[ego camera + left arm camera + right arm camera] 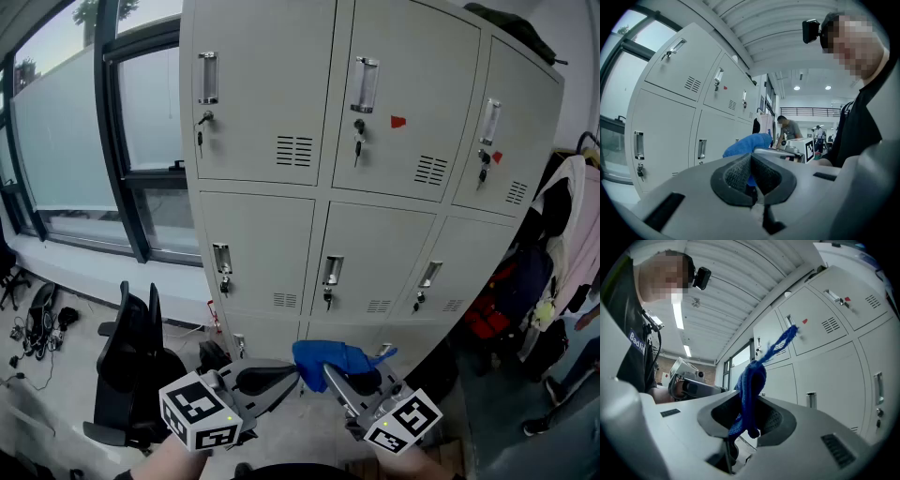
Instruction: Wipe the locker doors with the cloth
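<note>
Right gripper is clamped on the cloth, which is bunched above its tips. Left gripper is closed too, nipping the cloth's edge. The 2 tips meet low, near the lockers' bottom row.

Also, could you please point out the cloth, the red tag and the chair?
cloth (330,357): head view, middle of the bunch.
red tag (397,121): head view, its centre.
chair (131,347): head view, its backrest.
</note>
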`<state>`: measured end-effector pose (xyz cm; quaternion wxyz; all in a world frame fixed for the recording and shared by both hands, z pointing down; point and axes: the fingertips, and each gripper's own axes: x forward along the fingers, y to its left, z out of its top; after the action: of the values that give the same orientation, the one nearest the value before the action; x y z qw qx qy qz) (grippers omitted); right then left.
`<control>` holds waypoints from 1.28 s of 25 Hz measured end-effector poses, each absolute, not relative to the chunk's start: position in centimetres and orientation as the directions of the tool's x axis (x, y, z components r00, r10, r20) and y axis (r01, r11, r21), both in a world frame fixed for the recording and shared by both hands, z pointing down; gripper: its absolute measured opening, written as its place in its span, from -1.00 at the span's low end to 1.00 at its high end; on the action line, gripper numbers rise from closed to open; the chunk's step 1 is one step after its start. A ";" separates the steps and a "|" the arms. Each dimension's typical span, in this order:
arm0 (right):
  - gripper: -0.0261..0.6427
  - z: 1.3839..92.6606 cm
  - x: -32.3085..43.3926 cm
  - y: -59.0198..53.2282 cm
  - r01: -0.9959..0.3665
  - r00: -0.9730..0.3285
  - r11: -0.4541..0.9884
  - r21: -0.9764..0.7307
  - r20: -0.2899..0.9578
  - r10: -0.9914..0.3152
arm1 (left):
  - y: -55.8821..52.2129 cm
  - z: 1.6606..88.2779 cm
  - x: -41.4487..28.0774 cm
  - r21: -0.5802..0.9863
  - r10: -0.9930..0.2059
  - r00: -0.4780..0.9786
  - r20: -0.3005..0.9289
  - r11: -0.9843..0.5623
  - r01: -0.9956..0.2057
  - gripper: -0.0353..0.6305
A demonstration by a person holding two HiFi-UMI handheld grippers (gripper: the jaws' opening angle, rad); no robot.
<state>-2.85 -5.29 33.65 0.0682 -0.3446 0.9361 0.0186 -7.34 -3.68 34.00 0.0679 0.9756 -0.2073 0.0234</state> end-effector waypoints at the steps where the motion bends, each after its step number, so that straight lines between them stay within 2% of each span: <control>1: -0.65 33.7 -2.9 -5.3 -0.648 -0.753 0.761 -0.013 -0.139 -0.643 | -3.7 34.0 -7.4 0.125 -0.402 0.912 0.074 -0.904 -0.409 -0.88; 19: -0.65 33.7 -4.2 -6.3 -0.653 -0.743 0.756 -0.046 -0.156 -0.651 | -4.6 34.4 -8.9 0.136 -0.383 0.921 0.070 -0.911 -0.389 -0.88; 32: -0.65 32.5 -7.2 -7.6 -0.732 -0.674 0.682 -0.010 -0.144 -0.725 | -5.9 33.4 -12.4 0.111 -0.303 0.952 0.041 -0.946 -0.306 -0.88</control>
<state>-7.19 -7.62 32.47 0.0683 -0.3982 0.9144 0.0240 -12.43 -5.87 33.37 0.0581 0.9862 -0.1544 0.0116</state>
